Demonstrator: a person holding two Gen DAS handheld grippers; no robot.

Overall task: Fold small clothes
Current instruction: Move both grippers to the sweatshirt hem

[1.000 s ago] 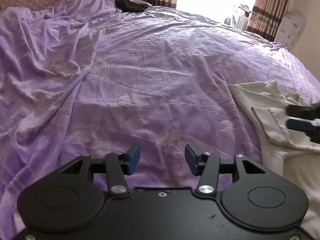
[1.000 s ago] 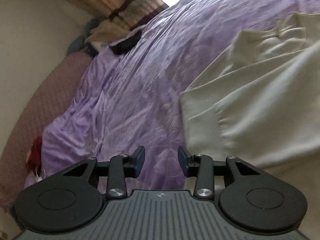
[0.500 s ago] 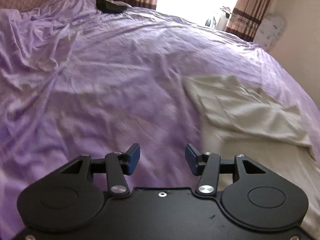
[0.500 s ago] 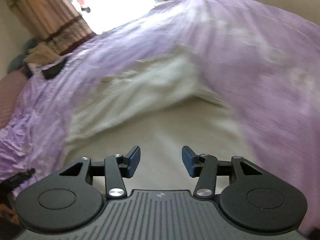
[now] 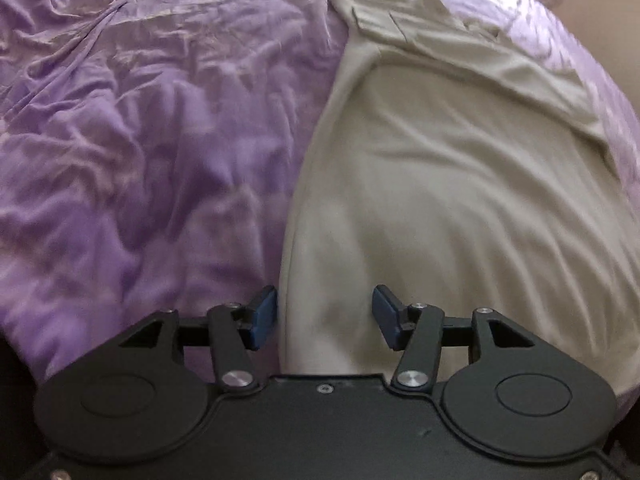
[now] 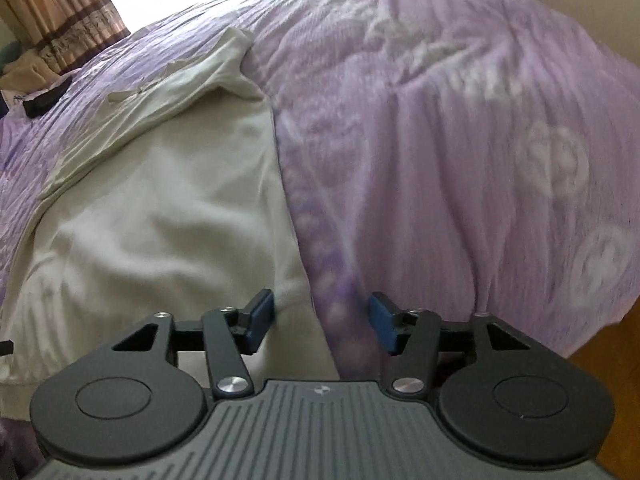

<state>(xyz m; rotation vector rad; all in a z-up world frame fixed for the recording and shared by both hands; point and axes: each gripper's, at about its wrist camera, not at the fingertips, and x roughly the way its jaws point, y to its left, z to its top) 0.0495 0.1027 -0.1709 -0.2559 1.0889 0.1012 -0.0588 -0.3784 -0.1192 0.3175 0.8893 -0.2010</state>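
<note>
A cream-white garment (image 5: 452,184) lies spread on the purple bedspread (image 5: 140,140), its collar end away from me. My left gripper (image 5: 324,318) is open and empty, low over the garment's near left edge, which runs between its jaws. In the right wrist view the same garment (image 6: 160,208) fills the left half. My right gripper (image 6: 322,320) is open and empty, low over the garment's near right edge, which lies between its jaws.
The purple bedspread (image 6: 460,128) covers the bed on all sides. A black object (image 6: 44,98) lies at the far end near striped curtains (image 6: 60,12). The bed's right edge drops to a wooden floor (image 6: 612,364).
Both grippers have swung towards the garment and dropped low to its near end. The left one now straddles its left edge, the right one its right edge. Both stayed open.
</note>
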